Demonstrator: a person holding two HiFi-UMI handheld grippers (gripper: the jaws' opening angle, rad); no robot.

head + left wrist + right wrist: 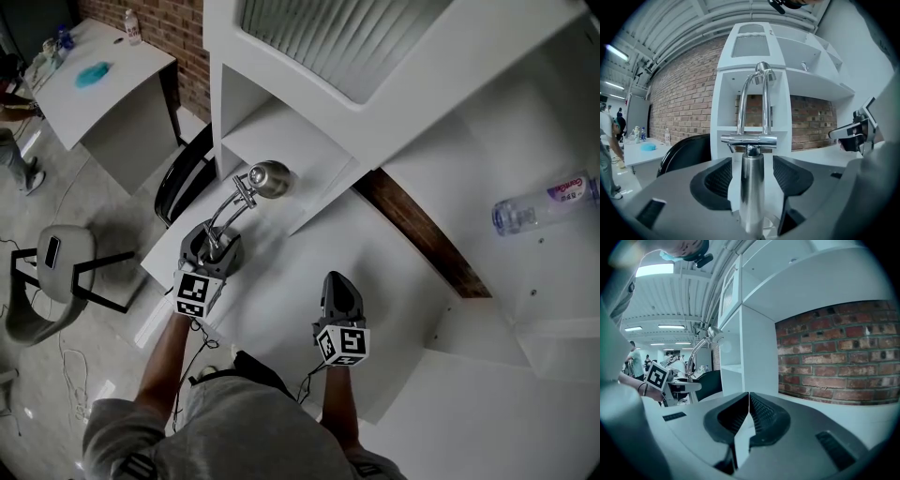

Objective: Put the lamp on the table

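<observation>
Left gripper (750, 176) agape, right gripper (748, 416) closed

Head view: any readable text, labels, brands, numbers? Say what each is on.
No text reads clearly.
Label on the clear bottle, right side: pink and blue, print too blurred.
Label on the far bottle, on the far table: too small.
Cubes on the left gripper and right gripper: square code patterns, no letters.

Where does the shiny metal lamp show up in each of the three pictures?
Head view: lamp left of centre, standing on the table.
Left gripper view: lamp dead centre, its post between open jaws.
Right gripper view: lamp upper left, far off.
Shared landmark: white shelf unit next to it.
</observation>
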